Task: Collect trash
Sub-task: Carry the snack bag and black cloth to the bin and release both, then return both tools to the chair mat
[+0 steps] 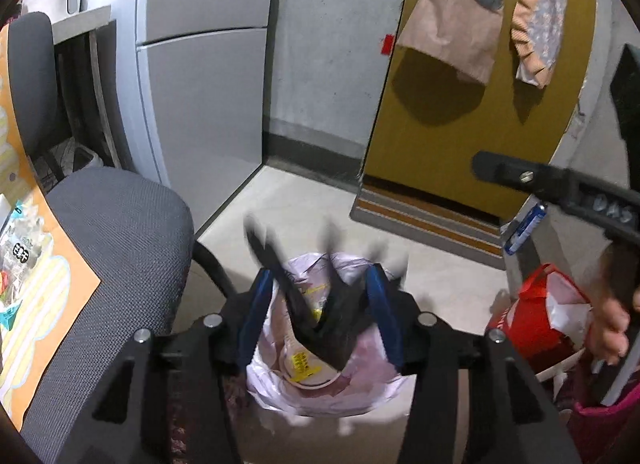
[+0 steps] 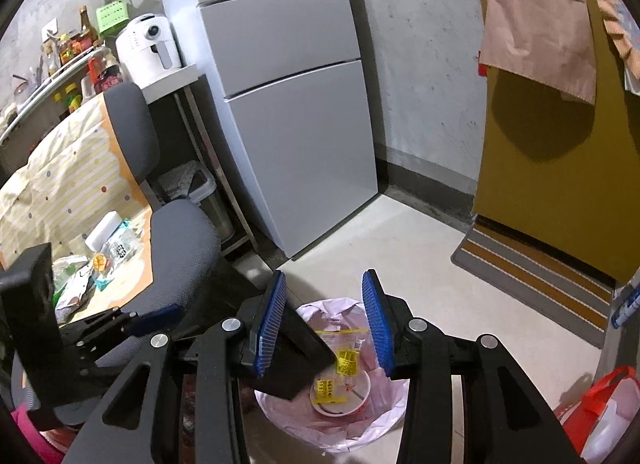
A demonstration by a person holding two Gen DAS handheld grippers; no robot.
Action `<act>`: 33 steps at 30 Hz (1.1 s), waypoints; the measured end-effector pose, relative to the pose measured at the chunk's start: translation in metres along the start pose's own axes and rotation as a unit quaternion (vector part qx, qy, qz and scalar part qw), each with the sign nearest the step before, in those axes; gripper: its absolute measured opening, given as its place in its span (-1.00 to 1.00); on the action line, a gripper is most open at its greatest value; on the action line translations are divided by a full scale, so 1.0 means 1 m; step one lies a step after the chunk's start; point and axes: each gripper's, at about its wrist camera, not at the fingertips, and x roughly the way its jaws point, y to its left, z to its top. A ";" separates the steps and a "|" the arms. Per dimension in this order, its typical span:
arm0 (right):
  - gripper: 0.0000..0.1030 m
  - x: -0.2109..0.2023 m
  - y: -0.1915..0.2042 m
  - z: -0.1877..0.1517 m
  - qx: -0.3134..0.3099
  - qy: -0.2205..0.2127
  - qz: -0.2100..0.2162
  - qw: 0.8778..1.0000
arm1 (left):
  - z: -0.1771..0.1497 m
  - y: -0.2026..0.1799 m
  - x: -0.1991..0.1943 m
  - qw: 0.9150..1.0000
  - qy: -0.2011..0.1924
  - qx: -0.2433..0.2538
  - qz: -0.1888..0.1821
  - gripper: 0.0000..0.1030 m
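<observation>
Pink plastic lines the trash bin (image 2: 340, 416) on the floor, and both grippers hang right over its mouth. Inside lies a round instant-noodle cup (image 2: 340, 394) with yellow-labelled packets (image 2: 347, 360) on top of it. The right gripper (image 2: 326, 324) has its blue-padded fingers (image 2: 272, 320) spread wide with nothing between them; a flat black object (image 2: 296, 356) — I cannot tell what it is — sits just below the left finger, slanting down into the bin. In the left wrist view the left gripper (image 1: 320, 316) also has its blue pads apart, and between them blurred black strips (image 1: 316, 304) stand in a V over the bin's opening; whether the pads touch them cannot be told. Both grippers tilt downward toward the bin. A bare hand (image 1: 610, 328) shows at the right edge of that view, near a red bag (image 1: 540, 316) on the floor. The floor (image 2: 420, 264) is pale concrete; a grey office chair (image 2: 180, 232) stands just left of the bin, with a table under a striped yellow cloth (image 2: 68, 180) behind it — snack wrappers lie there. A white fridge (image 2: 288, 104) stands against the grey wall, and a striped mat (image 2: 532, 276) lies before a mustard door (image 2: 540, 184).
</observation>
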 end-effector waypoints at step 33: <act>-0.15 0.042 0.230 -0.008 -0.173 0.057 0.158 0.970 | -0.109 0.196 -0.211 0.928 -0.086 -0.211 0.295 0.35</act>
